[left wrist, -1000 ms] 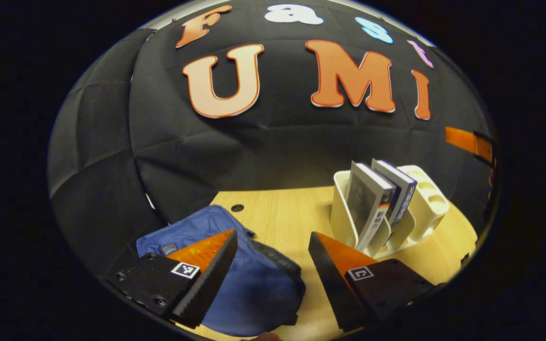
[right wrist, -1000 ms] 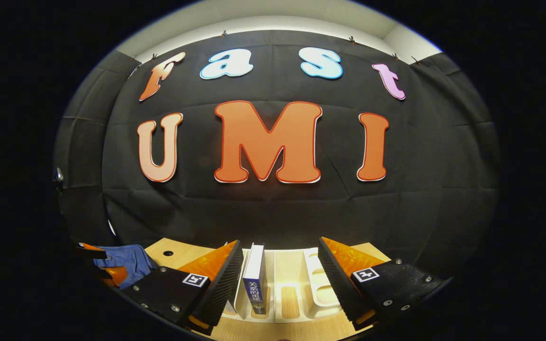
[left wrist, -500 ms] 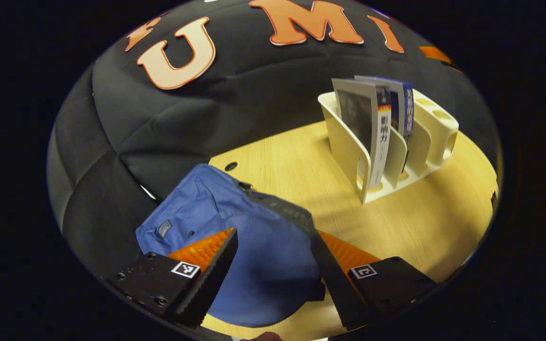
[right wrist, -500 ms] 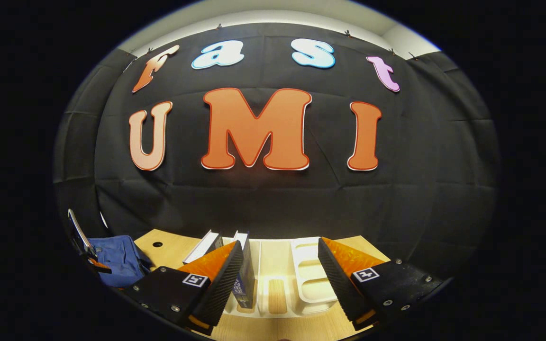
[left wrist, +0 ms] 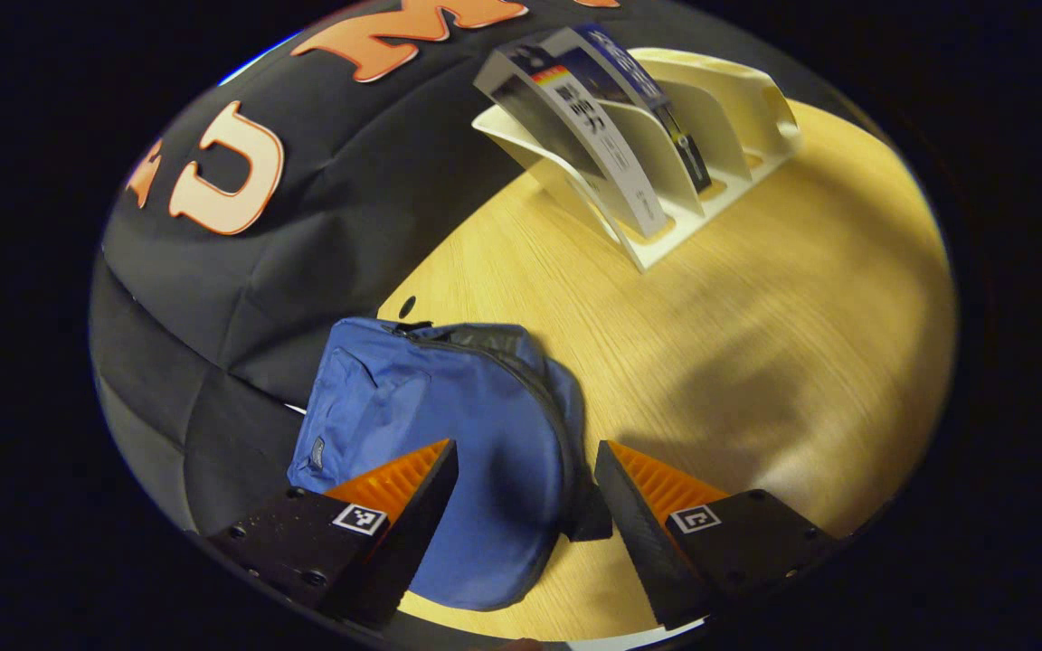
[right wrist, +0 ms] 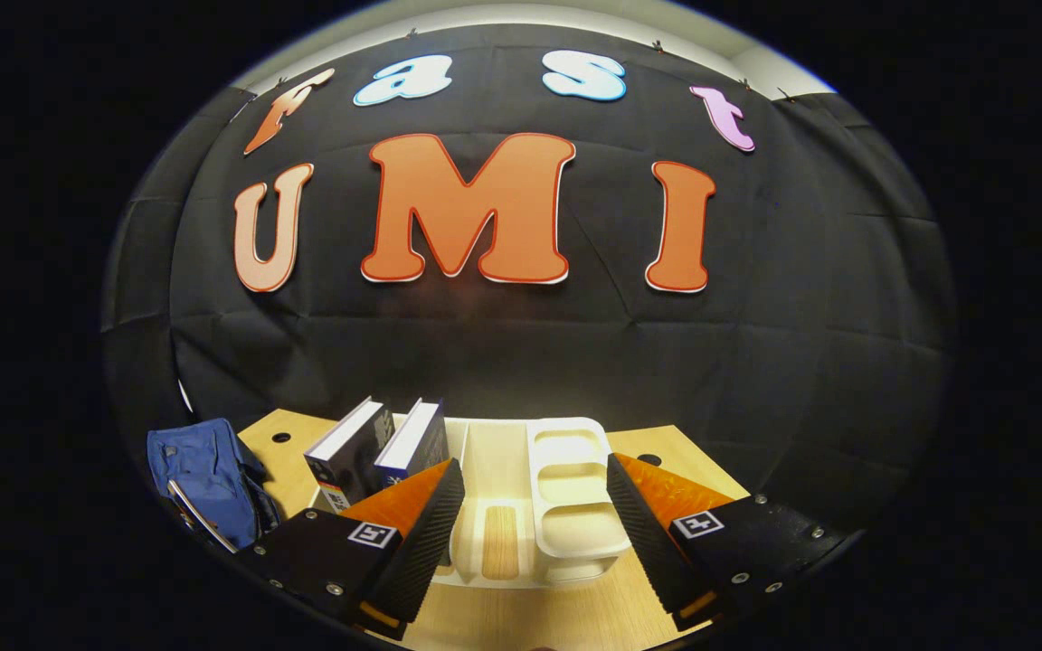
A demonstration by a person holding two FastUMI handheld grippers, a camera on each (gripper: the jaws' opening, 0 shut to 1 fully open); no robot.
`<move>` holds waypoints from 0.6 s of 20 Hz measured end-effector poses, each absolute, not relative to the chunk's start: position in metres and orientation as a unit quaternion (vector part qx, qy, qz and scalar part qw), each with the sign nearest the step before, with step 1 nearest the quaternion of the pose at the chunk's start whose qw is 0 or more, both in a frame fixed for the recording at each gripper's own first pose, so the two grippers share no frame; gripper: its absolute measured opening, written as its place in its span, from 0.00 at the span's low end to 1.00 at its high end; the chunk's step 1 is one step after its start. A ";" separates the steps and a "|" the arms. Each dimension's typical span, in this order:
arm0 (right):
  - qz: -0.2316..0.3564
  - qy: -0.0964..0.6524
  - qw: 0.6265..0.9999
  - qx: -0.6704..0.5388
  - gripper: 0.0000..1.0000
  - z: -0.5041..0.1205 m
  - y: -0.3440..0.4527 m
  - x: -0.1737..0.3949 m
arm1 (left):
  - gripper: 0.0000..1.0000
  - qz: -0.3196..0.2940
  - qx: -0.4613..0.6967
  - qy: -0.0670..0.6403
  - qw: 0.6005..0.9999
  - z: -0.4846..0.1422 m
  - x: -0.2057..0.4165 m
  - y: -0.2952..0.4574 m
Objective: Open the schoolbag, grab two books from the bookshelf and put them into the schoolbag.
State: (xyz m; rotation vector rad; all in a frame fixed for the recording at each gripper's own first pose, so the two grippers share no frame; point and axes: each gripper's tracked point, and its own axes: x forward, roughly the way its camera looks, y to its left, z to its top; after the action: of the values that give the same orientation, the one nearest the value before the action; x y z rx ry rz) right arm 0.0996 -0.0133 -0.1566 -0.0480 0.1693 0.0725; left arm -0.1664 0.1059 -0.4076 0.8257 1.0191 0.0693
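While the left gripper is hovering over the bag with its jaws wide and holding nothing, the step in hand is judged to be opening the bag, which is lying flat and zipped at the surface's edge by the wall. The zip is running along its upper rim; finding the pull and tugging along the track should work best. The right gripper, jaws wide and empty, is facing the shelf where 2 books are leaning.
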 end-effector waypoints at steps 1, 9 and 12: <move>0.036 0.087 0.995 -0.025 0.95 -0.157 -0.016 0.100 | 0.98 0.042 0.403 0.470 0.784 -0.408 -0.167 0.108; 0.045 0.083 0.995 -0.028 0.95 -0.155 -0.018 0.102 | 0.86 0.068 0.409 0.489 0.768 -0.426 -0.182 0.116; 0.048 0.083 0.995 -0.029 0.95 -0.155 -0.017 0.101 | 0.57 0.064 0.400 0.487 0.774 -0.418 -0.181 0.108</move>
State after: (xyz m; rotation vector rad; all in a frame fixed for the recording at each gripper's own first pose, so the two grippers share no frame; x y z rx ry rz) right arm 0.1006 -0.0171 -0.1548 -0.0572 0.1658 0.0966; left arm -0.1807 0.1085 -0.4175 0.8664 1.0546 0.1392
